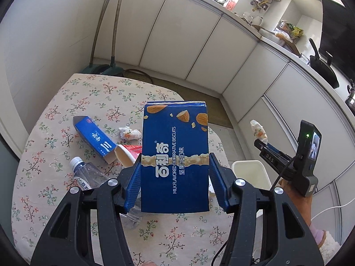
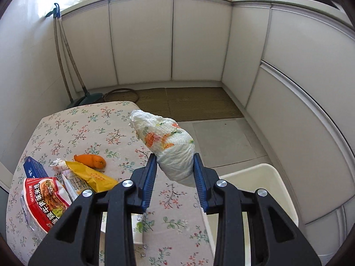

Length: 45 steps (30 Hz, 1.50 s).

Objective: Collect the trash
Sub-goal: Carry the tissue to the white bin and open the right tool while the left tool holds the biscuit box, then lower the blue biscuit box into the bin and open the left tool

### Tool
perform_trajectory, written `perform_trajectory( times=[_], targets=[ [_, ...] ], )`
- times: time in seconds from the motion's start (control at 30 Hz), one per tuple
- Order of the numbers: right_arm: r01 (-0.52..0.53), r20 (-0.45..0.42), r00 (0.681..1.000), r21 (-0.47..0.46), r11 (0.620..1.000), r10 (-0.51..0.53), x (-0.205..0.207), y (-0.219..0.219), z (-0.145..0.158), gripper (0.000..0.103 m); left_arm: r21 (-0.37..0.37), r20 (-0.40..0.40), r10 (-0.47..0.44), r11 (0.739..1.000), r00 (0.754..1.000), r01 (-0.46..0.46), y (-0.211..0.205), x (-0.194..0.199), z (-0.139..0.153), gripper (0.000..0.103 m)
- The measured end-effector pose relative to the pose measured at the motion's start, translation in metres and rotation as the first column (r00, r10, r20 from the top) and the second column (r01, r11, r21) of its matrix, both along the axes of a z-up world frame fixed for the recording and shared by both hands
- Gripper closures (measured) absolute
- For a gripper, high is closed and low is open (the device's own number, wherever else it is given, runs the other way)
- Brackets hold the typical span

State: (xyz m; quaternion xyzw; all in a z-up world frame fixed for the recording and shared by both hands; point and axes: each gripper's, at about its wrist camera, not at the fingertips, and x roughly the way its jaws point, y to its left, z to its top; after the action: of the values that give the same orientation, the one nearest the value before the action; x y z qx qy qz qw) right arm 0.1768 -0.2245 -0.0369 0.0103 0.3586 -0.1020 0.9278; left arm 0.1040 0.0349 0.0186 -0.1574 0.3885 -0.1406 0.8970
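left tongs (image 1: 175, 175) clamp 1 biscuit box (image 1: 175, 155) | right tongs (image 2: 175, 177) clamp 1 tissue wad (image 2: 170, 146)

A table (image 2: 73, 130) in a floral cloth is carrying the litter: a blue carton (image 1: 94, 140) is lying at nine o'clock, a crumpled tissue (image 1: 129, 133) just beside it, a clear plastic bottle (image 1: 87, 175) nearer, and an orange peel (image 2: 90, 160) (curled) beside a yellow wrapper (image 2: 91, 175) and a red noodle packet (image 2: 45, 201).

Both grippers, the left gripper (image 1: 175, 179) and the right gripper (image 2: 174, 181), share black skeletal frames, silver round screws and ribbed blue fingers (image 1: 134, 184). A black cable trails off the right one, above a fluffy white sleeve (image 1: 330, 248) with pink cuff.
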Motion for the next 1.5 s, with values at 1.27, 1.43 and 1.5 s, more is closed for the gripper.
perform_trajectory(
  times=[1.27, 1.43, 1.5],
  targets=[
    [0.462, -0.067, 0.887, 0.143, 0.875, -0.457, -0.156, -0.229, 0.000, 0.016, 0.053, -0.051, -0.385, 0.920, 0.921, 0.388, -0.285, 0.033, -0.045, 0.049],
    [0.497, -0.076, 0.868, 0.171, 0.851, -0.491, -0.166, -0.248, -0.004, 0.016, 0.067, -0.103, -0.432, 0.896, 0.896, 0.440, -0.328, 0.039, -0.065, 0.049],
    [0.504, -0.074, 0.863, 0.181, 0.845, -0.499, -0.170, -0.255, -0.003, 0.016, 0.065, -0.118, -0.436, 0.893, 0.892, 0.445, -0.337, 0.040, -0.068, 0.047]
  ],
)
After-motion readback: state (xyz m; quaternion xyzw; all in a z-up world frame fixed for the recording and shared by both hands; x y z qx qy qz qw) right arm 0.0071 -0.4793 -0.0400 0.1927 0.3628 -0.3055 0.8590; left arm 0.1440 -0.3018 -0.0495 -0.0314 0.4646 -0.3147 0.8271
